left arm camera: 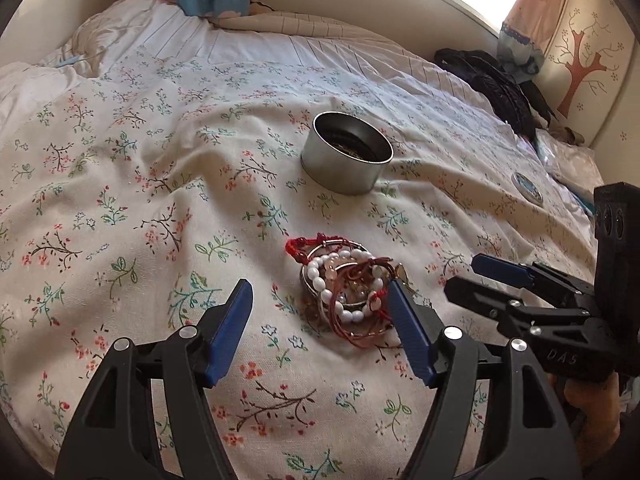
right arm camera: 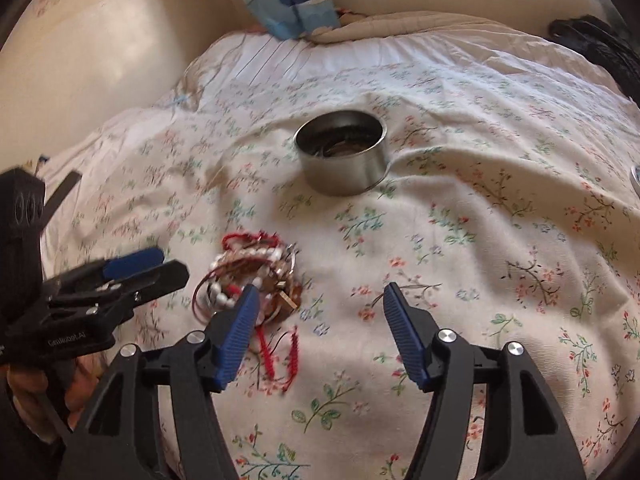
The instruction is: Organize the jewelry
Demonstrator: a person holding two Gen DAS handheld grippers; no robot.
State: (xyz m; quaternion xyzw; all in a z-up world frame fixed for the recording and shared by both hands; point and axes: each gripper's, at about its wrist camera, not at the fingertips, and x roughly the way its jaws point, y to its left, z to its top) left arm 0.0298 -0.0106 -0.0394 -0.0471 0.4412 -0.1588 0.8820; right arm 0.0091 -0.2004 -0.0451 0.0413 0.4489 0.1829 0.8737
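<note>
**Jaws open: bracelet pile on bed**

Both jaws stand apart, empty. Left gripper (left arm camera: 320, 308) and right gripper (right arm camera: 318, 308) flank the bracelet pile (left arm camera: 348, 286) on the bed (left arm camera: 160, 200), near the tin (left arm camera: 346, 152). Light, limp, tangled, likely snag-prone: grip one beaded strand.

Tin's (left arm camera: 347, 152) contents too dark; lid (right arm camera: 636, 178) cut off at edge.

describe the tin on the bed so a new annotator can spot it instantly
Start at the floral bedspread that fills the view. Near its middle, beyond the tangled pile of bracelets, stands the tin: a low round silver can, lid off, dark inside. It is the only upright metal container there.
</note>
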